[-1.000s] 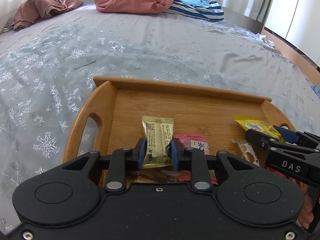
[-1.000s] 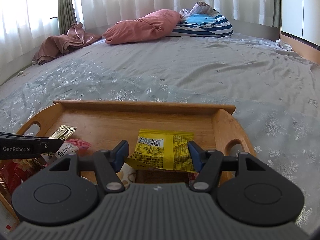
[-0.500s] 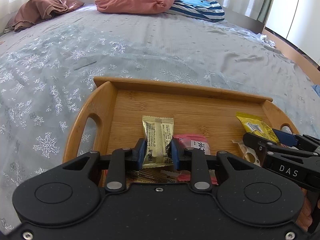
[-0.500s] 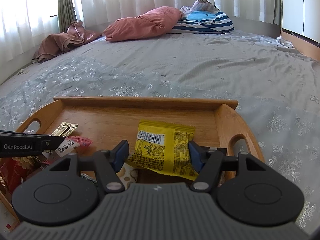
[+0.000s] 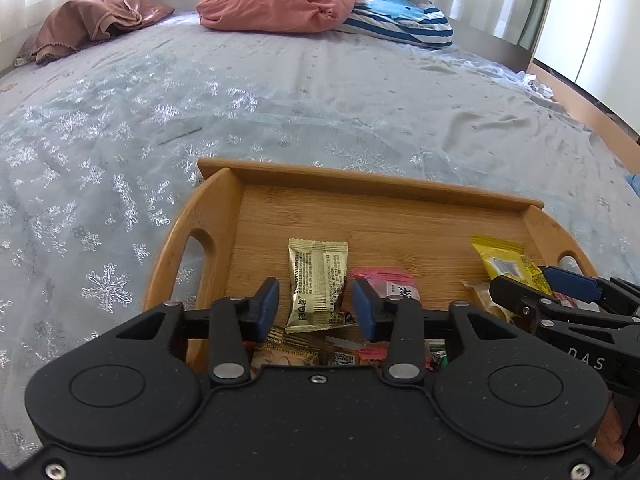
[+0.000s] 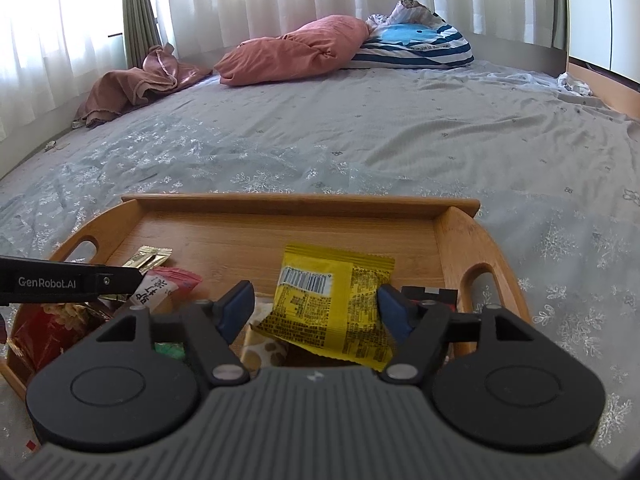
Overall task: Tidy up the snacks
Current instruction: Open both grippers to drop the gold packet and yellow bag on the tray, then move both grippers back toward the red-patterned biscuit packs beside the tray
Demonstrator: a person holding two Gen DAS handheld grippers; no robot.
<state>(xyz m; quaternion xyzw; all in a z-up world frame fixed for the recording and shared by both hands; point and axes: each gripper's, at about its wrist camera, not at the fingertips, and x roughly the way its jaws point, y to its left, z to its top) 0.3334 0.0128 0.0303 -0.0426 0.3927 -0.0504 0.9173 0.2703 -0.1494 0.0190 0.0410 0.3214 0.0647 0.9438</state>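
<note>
A wooden tray [image 5: 400, 216] lies on the bed and also shows in the right wrist view [image 6: 248, 232]. A gold snack packet [image 5: 316, 284] lies in it between the jaws of my left gripper [image 5: 316, 308], which stands open around it. A pink packet [image 5: 390, 282] lies beside it. My right gripper [image 6: 316, 306] is open around a yellow snack packet [image 6: 332, 304], which lies tilted on other snacks; the packet also shows in the left wrist view [image 5: 508, 264]. More packets lie at the tray's near edge, partly hidden.
The tray sits on a grey snowflake bedspread [image 5: 120, 160]. A pink pillow [image 5: 280, 4], a striped blue pillow [image 5: 400, 16] and a brown cloth [image 5: 88, 28] lie at the far end. A red snack bag [image 6: 52, 332] fills the tray's near left corner.
My left gripper has opened and let go of the gold packet. The yellow packet has dropped lower onto the snacks between my right fingers.
</note>
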